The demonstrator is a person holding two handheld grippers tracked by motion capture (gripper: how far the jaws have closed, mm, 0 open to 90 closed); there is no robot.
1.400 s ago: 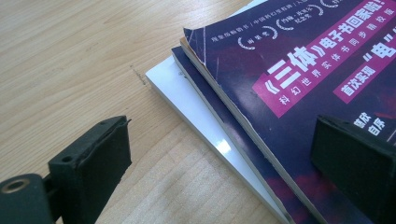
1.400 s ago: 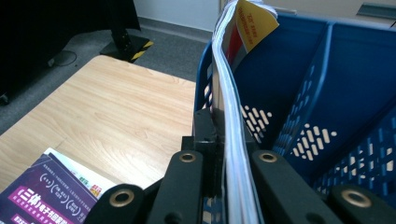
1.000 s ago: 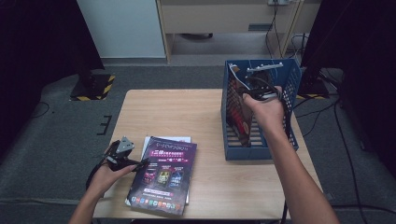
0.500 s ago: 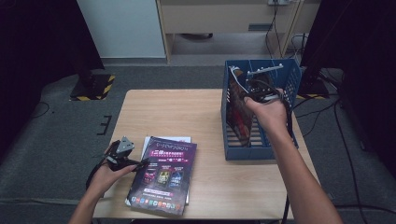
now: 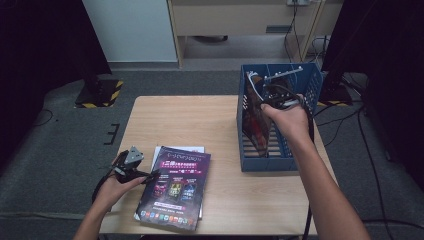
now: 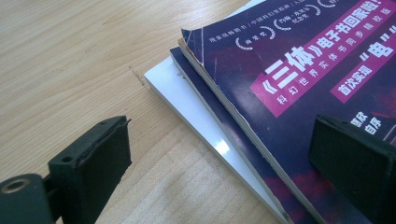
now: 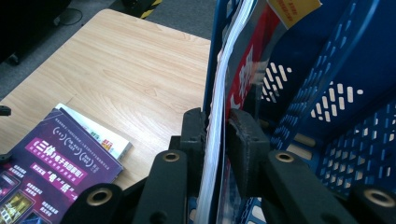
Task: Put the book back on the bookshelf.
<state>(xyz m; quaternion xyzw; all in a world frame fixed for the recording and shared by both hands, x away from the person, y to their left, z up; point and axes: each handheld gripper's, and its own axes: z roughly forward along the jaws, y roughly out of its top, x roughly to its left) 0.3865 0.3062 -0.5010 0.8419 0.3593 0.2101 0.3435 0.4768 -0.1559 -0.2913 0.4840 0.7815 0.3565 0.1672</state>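
Observation:
A purple-covered magazine [image 5: 175,190] [image 6: 299,60] tops a small stack at the table's front left, over a white book [image 6: 187,98]. My left gripper [image 5: 152,175] [image 6: 219,154] stands open at the stack's left corner, one pad over bare wood, the other over the purple cover. In the blue slotted basket [image 5: 305,75] [image 7: 336,60] at the right, a red-covered magazine [image 5: 255,125] [image 7: 243,70] stands upright against the left wall. My right gripper [image 5: 270,97] [image 7: 217,126] reaches down into the basket. Its jaws have just been opening, with the magazine's top edge still touching both pads.
The wooden table [image 5: 185,120] has free room across its middle and back left. Grey carpet surrounds it, with a striped black-and-yellow base [image 5: 100,92] on the floor at the back left and cables [image 5: 350,85] behind the basket.
The right hand has shifted slightly at the basket's top. The left hand and the stack have kept still.

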